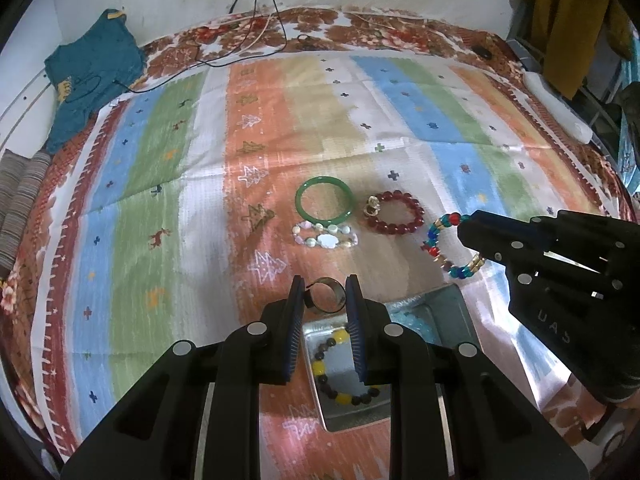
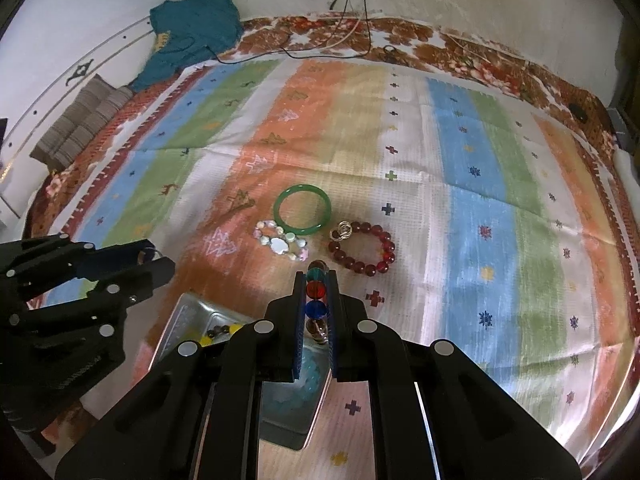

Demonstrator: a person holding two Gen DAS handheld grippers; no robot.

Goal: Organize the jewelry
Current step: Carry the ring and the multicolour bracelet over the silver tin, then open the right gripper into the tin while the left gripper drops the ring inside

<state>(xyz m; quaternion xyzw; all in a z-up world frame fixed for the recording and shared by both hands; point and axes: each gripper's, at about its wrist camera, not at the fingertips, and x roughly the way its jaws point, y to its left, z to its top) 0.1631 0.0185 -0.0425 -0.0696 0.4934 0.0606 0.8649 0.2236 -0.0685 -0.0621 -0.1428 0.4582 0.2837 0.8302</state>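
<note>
My left gripper (image 1: 325,294) is shut on a metal cuff ring (image 1: 325,300), held above the far rim of a metal tin (image 1: 450,304). A yellow-and-dark bead bracelet (image 1: 340,376) lies in the tin. My right gripper (image 2: 317,280) is shut on a multicoloured bead bracelet (image 2: 316,290), which also shows in the left wrist view (image 1: 440,248), held near the tin (image 2: 188,312). On the cloth lie a green bangle (image 1: 324,202), a pale stone bracelet (image 1: 326,237) and a dark red bead bracelet (image 1: 396,212).
A striped patterned cloth (image 1: 240,140) covers the bed. A teal garment (image 1: 92,76) and black cables (image 1: 248,36) lie at the far edge by the wall. A white object (image 1: 558,106) lies at the far right. A striped cushion (image 2: 80,120) sits at the left.
</note>
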